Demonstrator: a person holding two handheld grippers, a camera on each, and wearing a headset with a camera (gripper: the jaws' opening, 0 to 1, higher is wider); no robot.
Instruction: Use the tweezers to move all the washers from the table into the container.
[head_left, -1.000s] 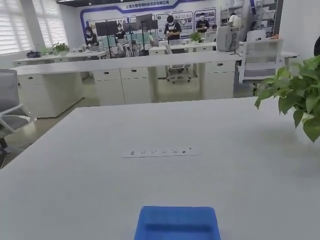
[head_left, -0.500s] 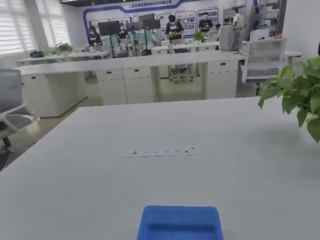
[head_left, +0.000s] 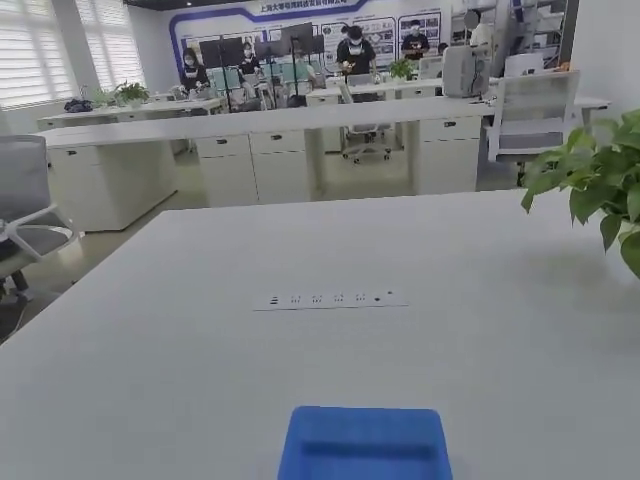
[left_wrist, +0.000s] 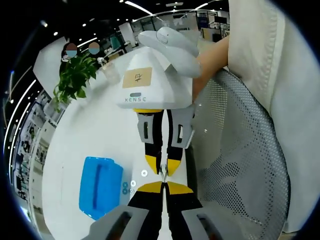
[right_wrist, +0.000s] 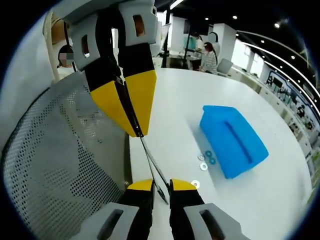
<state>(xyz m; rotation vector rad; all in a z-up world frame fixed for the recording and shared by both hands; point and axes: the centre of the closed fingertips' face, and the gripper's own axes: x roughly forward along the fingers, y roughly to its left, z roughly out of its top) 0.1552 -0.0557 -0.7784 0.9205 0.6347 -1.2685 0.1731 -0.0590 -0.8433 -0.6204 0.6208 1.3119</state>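
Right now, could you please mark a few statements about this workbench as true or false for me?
1. The blue container sits on the white table. True.
2. The washers are already inside the container. False: they lie on the table beside it.
3. The tweezers lie loose on the table. False: they are held between the fingers of the left gripper.
4. A green plant shows at the right edge of the head view. True.
5. Every washer is silver. False: at least two are blue.
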